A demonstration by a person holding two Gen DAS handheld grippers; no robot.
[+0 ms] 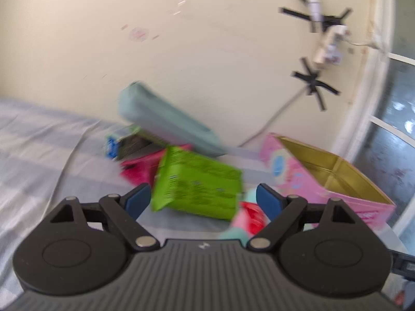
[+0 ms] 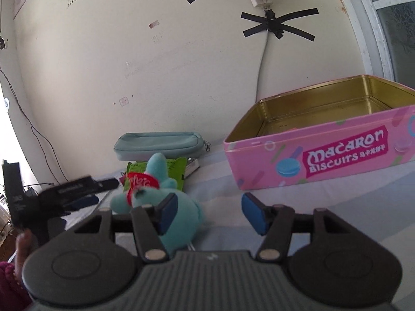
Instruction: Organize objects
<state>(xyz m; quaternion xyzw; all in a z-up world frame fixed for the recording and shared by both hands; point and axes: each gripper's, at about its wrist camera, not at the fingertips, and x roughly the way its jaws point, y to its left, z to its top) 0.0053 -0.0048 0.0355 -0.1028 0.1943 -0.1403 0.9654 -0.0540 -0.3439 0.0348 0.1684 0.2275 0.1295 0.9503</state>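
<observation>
Through your left wrist camera, your left gripper (image 1: 201, 202) gapes, released, before the green packet (image 1: 198, 182) at center; the pink macaron tin (image 1: 324, 178) sits right. On your right wrist view, your right gripper (image 2: 208, 213) stands unclenched, the teal plush toy (image 2: 166, 202) behind its left finger, lower center.

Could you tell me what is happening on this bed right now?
A person is tidying loose items with two hand-held claws. Both the left claw and the right claw are open and hold nothing. The teal plush toy, green packet and blue pouch lie beside the open pink biscuit tin, which looks nearly empty.
</observation>
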